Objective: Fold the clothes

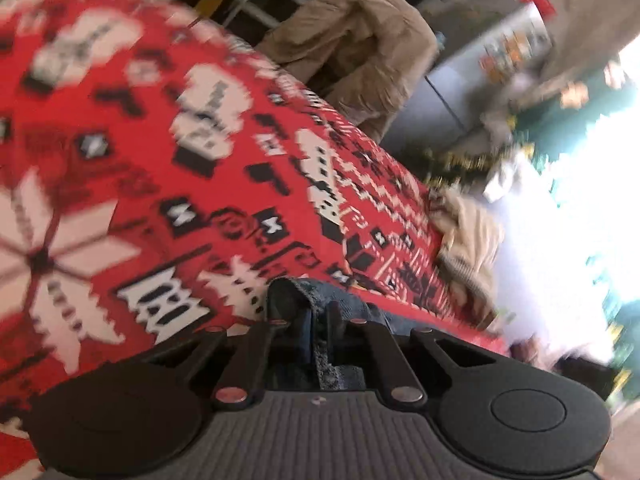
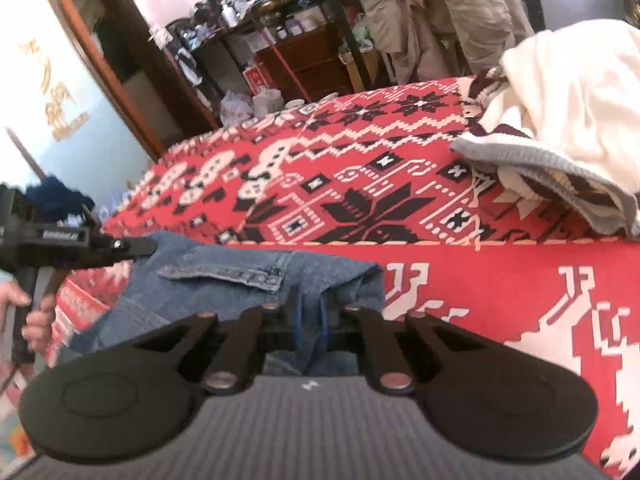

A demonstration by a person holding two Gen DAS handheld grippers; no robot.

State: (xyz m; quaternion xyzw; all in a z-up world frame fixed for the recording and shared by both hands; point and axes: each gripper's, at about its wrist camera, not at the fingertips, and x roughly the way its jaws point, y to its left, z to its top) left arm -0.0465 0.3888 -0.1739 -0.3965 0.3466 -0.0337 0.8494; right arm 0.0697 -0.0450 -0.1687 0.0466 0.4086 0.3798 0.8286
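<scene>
Both tools are clamping the same garment. Between the fingers of my right tool (image 2: 310, 322) I am pinching a bunched corner of the faded blue denim garment (image 2: 224, 280), and my left tool (image 1: 308, 320) is nipping a folded denim edge (image 1: 320, 300) the same way, the cloth running back between its fingers toward the camera. No earlier look is given, so I am only telling the grip as it stands: each tool is closed tight on denim.

Largest of all, the red woven blanket with white and black geometric patterns (image 2: 400, 184) is covering the bed and carrying everything. The denim garment is lying at its near edge, spread between my two tools, its stitched flap facing up. From the right wrist view my left tool (image 2: 132, 245) is reaching in from the left, touching the denim's far corner, with my hand (image 2: 38, 320) gripping its handle.

Farther along the blanket to the right, a heap of cream and grey knitted clothes (image 2: 560, 120) is lying well apart from the denim. Beyond the bed, a beige padded coat (image 2: 440, 12) is hanging.
</scene>
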